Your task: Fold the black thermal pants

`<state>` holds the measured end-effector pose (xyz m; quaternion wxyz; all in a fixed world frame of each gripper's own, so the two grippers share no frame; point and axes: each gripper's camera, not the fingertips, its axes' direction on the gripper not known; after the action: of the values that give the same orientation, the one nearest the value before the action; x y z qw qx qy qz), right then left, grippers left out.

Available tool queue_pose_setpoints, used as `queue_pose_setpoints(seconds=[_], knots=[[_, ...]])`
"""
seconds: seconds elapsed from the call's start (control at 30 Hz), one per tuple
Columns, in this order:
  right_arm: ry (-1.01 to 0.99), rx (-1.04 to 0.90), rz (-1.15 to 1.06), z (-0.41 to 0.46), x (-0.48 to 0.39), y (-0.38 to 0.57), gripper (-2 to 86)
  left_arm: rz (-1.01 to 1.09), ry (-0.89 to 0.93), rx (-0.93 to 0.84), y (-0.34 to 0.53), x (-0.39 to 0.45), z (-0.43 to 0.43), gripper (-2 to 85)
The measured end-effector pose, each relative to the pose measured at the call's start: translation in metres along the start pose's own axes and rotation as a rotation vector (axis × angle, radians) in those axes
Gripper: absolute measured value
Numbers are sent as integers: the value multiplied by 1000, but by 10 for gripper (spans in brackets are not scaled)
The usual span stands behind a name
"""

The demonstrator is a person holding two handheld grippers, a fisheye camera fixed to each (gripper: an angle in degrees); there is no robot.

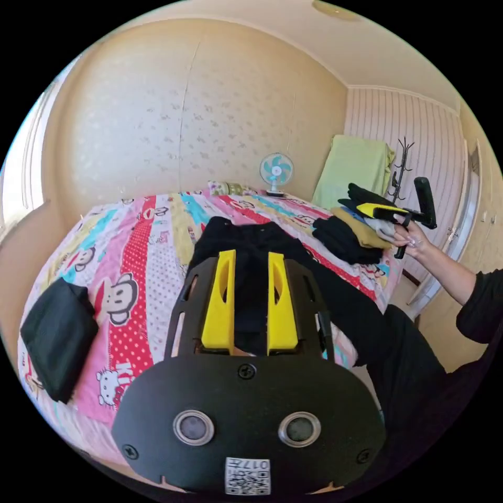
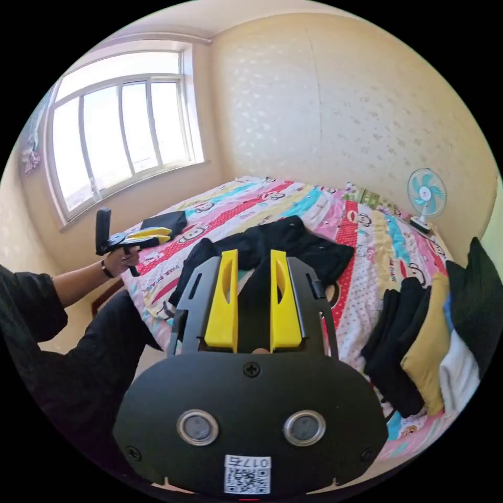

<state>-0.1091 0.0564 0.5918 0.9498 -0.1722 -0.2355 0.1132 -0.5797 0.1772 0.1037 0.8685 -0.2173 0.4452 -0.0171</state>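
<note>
1. The black thermal pants (image 1: 251, 246) lie spread and rumpled on the bed (image 1: 141, 246), across its patterned cover, roughly mid-bed.
2. In the left gripper view, the left gripper (image 1: 250, 301) has its yellow jaws parted with a clear gap, nothing between them. The pants lie beyond and below the jaw tips, apart from them, and show through the gap.
3. In the right gripper view, the right gripper (image 2: 252, 301) likewise has its jaws apart and empty. The pants (image 2: 277, 243) lie past the tips on the cover, with one dark leg running toward the bed's near edge.
4. Each gripper is held up in a hand (image 1: 411, 238) off the side of the bed; the other hand (image 2: 121, 258) grips the left tool near the window side.
5. A stack of folded clothes (image 1: 356, 230) sits at one bed edge, well apart from the pants.
6. A folded black garment (image 1: 55, 335) lies at the opposite side of the bed.
7. A small fan (image 2: 427, 196) stands by the wall at the far end of the bed.
</note>
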Motion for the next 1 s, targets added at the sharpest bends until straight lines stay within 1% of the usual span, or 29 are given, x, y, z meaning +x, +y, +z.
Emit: queue_pose_setpoints(seconds=[0.03,0.07,0.1,0.13,0.17,0.2,0.23,0.27,0.33,0.37,0.4,0.43,0.47,0.5,0.53,0.57,0.6,0.63,0.67,0.7,0.73,0.77,0.8,0.83,0.87,0.9,0.93,0.97,1.0], knots=[[-26,-9,-1,16,-4,15,102,-29,82,-2,39,6,8,111],[-53,-28,8,43,-7,41,105,-29,119,26,70,19,13,124],[-61,-44,63,65,-4,59,108,-15,116,35,81,27,16,131],[-74,-43,100,73,0,67,110,40,73,16,93,45,24,149],[-124,-28,168,85,10,80,112,110,-5,-39,95,61,36,163],[-174,4,243,91,21,92,113,135,-50,-72,93,67,44,167],[-197,28,288,91,28,98,113,161,-132,-151,84,72,63,169],[-243,84,364,89,38,109,114,131,-170,-257,72,68,86,162],[-300,161,433,81,51,128,112,13,-126,-333,52,51,106,135],[-307,191,463,73,57,140,111,-47,-78,-391,37,35,113,118],[-294,205,484,62,64,155,110,-64,-49,-423,29,28,115,109],[-286,210,492,55,67,162,109,-88,21,-477,13,14,113,81],[-272,225,501,39,75,178,107,-132,129,-498,-2,-2,103,64],[-257,253,509,19,82,196,105,-156,206,-485,-10,-9,94,60],[-247,271,516,8,87,205,104,-208,441,-419,-23,-23,70,56],[-222,313,531,-15,95,224,103,-289,720,-310,-33,-39,41,53],[-188,351,547,-36,103,243,102,-342,849,-248,-35,-48,25,52],[-168,365,557,-45,108,252,102,-416,1048,-134,-37,-62,-7,50],[-127,380,577,-61,118,268,102,-433,1093,-72,-35,-70,-41,51],[-93,372,595,-72,130,282,104,-417,1064,-65,-33,-72,-58,51],[-82,358,600,-75,137,288,105,-369,964,-98,-29,-73,-88,52],[-55,308,610,-79,150,297,112,-346,833,-170,-20,-75,-111,57],[-16,244,627,-78,163,305,118,-351,766,-218,-14,-78,-119,61],[5,208,637,-76,168,309,122,-402,629,-315,3,-86,-130,70],[34,124,654,-69,179,316,128,-468,490,-384,21,-97,-140,79],[48,17,675,-57,190,323,133,-501,425,-399,32,-104,-145,79],[52,-44,685,-49,195,326,135,-581,334,-399,52,-118,-156,79],[56,-139,678,-36,200,331,137,-672,322,-365,71,-130,-167,77],[77,-167,657,-33,201,335,134,-706,339,-337,79,-134,-171,77]])
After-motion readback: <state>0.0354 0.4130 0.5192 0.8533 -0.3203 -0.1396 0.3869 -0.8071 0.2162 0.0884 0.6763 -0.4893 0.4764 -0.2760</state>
